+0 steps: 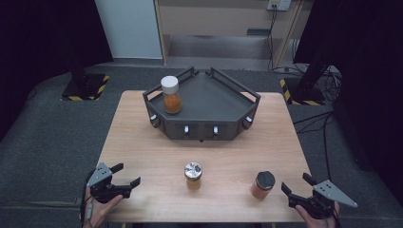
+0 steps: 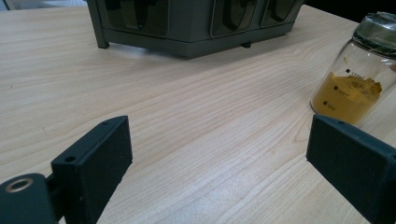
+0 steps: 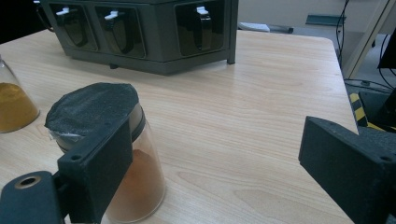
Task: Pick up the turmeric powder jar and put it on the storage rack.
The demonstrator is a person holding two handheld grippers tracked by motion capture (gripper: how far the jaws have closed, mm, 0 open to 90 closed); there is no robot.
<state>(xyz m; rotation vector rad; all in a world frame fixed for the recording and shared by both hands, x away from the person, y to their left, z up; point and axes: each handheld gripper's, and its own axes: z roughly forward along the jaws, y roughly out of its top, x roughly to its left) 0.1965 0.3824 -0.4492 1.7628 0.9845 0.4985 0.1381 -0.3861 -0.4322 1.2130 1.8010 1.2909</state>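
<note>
Your left gripper [image 1: 127, 174] and right gripper [image 1: 295, 184] rest spread and empty at the table's [image 1: 142, 142] near edge; 2 jars, silver-lidded [image 1: 193, 175] and black-lidded [image 1: 263, 184], stand between them.

Table [image 1: 142, 142]: pale wood-grain top, smooth, low sheen. Rack [image 1: 209, 102]: dark grey, matt, looks like metal or hard plastic. Three jars of clear glossy glass: white-lidded jar [image 1: 171, 95], smooth lid; foil-topped jar [image 1: 193, 175], shiny crinkled top; dark-lidded jar [image 3: 116, 158], rough matt black lid. Gripper pads [image 2: 98, 158]: black, matt, finely textured.
</note>
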